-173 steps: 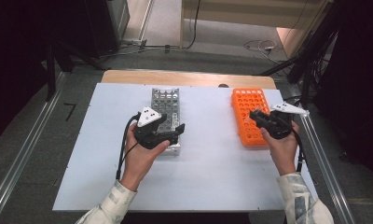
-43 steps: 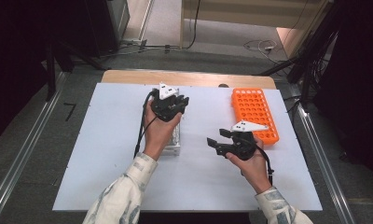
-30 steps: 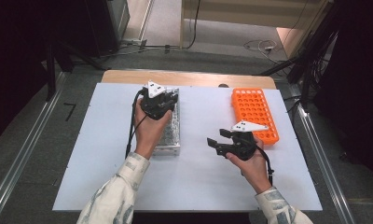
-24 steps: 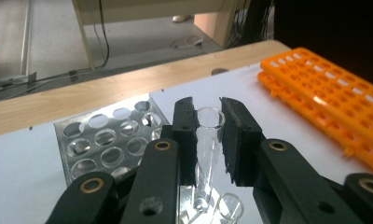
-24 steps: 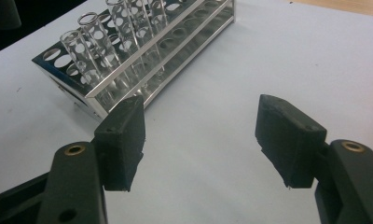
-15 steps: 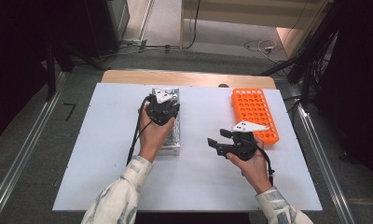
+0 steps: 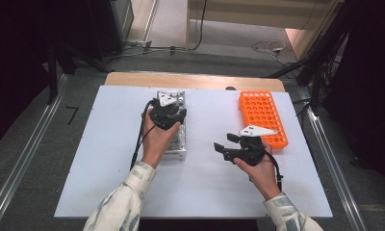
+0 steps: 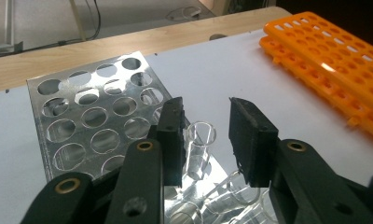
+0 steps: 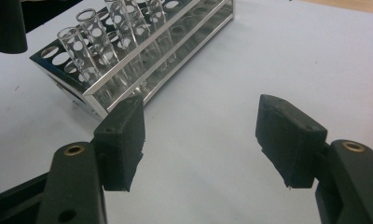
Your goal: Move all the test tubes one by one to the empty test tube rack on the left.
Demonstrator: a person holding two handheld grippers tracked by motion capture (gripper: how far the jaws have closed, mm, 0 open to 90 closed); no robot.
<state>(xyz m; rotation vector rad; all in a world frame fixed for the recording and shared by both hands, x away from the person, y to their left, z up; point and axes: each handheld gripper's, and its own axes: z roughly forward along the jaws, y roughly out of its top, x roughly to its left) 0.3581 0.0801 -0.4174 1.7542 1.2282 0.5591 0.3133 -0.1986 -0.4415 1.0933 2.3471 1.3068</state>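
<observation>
A metal tube rack (image 7: 177, 144) stands left of the table's centre. My left gripper (image 7: 167, 113) hangs over its far part, pointing down. In the left gripper view its jaws (image 8: 205, 135) have just been opening, and a clear glass tube (image 8: 198, 147) stands in the rack (image 8: 89, 112) between them. The left pad is close to the glass and the right pad is clear of it. My right gripper (image 7: 225, 144) is held open above the bare table, with nothing between its pads (image 9: 201, 140). Several tubes (image 9: 93, 42) stand at the rack's near end (image 9: 142, 60).
An orange plastic rack (image 7: 262, 115) lies at the right back of the white table (image 7: 109, 183), just beyond my right hand. It also shows in the left gripper view (image 8: 334, 60). A wooden strip (image 7: 195, 81) runs along the table's far edge.
My left hand has drifted a little toward me over the metal rack. The right hand and its gripper have kept still.
</observation>
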